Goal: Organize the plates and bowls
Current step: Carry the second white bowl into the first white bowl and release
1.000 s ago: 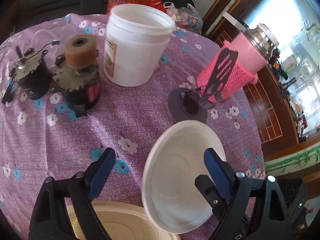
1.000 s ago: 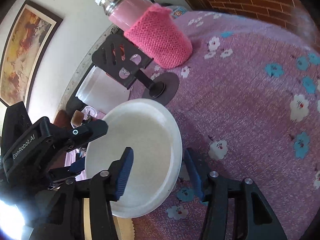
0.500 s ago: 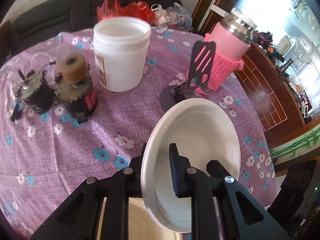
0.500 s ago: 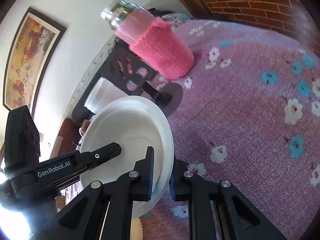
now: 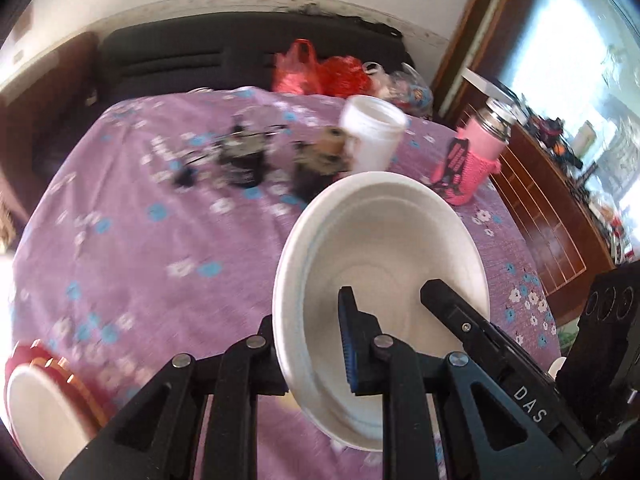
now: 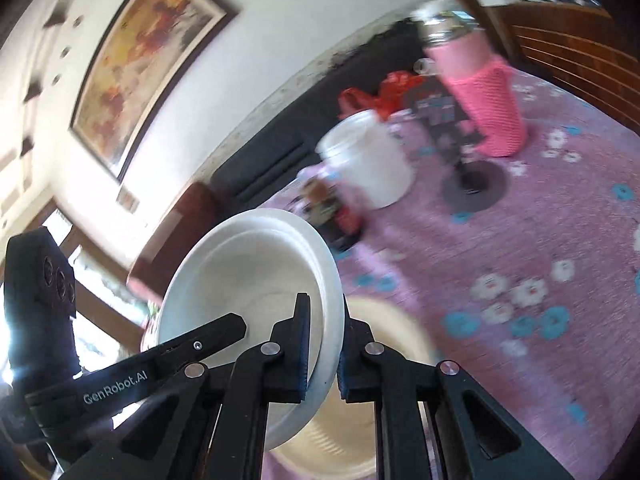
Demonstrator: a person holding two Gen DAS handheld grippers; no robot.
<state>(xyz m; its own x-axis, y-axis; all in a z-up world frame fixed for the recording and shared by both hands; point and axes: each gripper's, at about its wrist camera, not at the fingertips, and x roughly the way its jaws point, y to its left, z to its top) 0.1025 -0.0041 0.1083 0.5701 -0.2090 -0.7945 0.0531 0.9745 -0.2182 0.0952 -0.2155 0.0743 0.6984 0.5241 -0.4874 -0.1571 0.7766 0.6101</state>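
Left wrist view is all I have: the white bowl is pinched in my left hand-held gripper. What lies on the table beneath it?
Observer: A beige plate lies on the tablecloth, under the white bowl.
Operator: Is the right hand-held gripper fully on the rim?
Observer: Yes. The right hand-held gripper is shut on it, one finger inside and one outside.
Operator: What is the bowl hiding farther back?
Observer: A gray round base on the cloth, in front of the pink flask.
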